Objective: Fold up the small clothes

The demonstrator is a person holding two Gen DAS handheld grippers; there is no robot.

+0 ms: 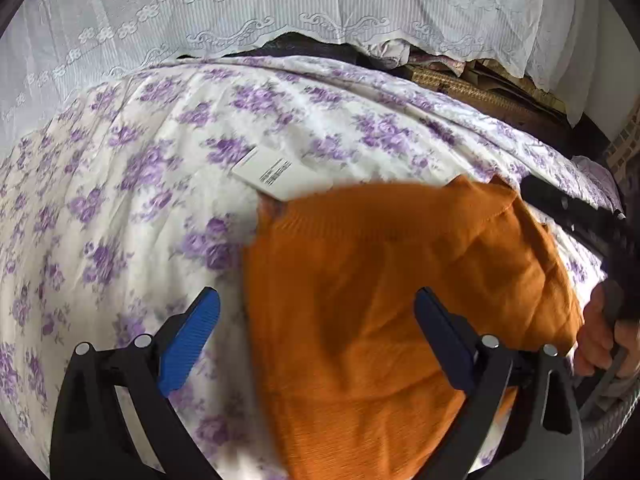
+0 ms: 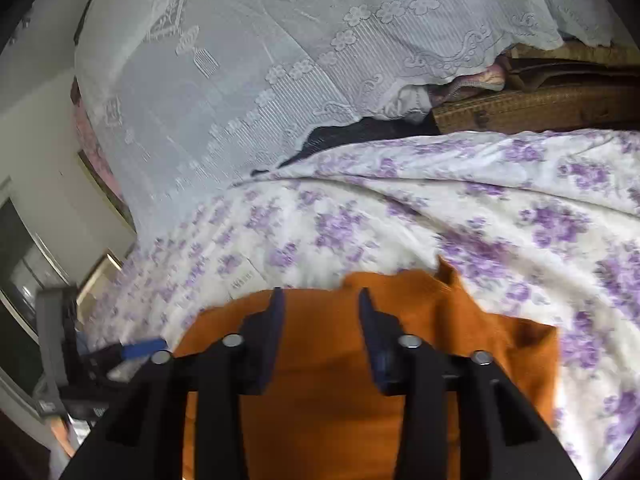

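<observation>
Closest to the viewer, the left tongs (image 1: 316,324) stand wide open with blue pads, holding nothing. One finger is over the flowered bedsheet (image 1: 132,184), the other over an orange knitted garment (image 1: 384,288) that lies on the bed. The right tongs (image 2: 320,304) are partly open — a clear gap shows between the dark fingers, with nothing pinched there — and they hover above the same garment near its far edge. The garment lies bunched in layers, with a small corner sticking up at its far right.

Risks, as a judgement: neither tool has hold of the knit, so a loose layer could slump or spring open and spoil the fold. If either tool closes low, it could catch the bedsheet along with the knit and drag both. A white printed tag (image 1: 280,178) lies on the sheet touching the garment's far edge — it might get folded inside or swept aside. The two tools work close together over one small piece and could knock each other.

Further back, a white lace cloth (image 1: 320,4) hangs over stacked things beyond the bed. Under its hem, a woven wicker case (image 2: 536,108) peeks out; whether anything is inside cannot be seen.
</observation>
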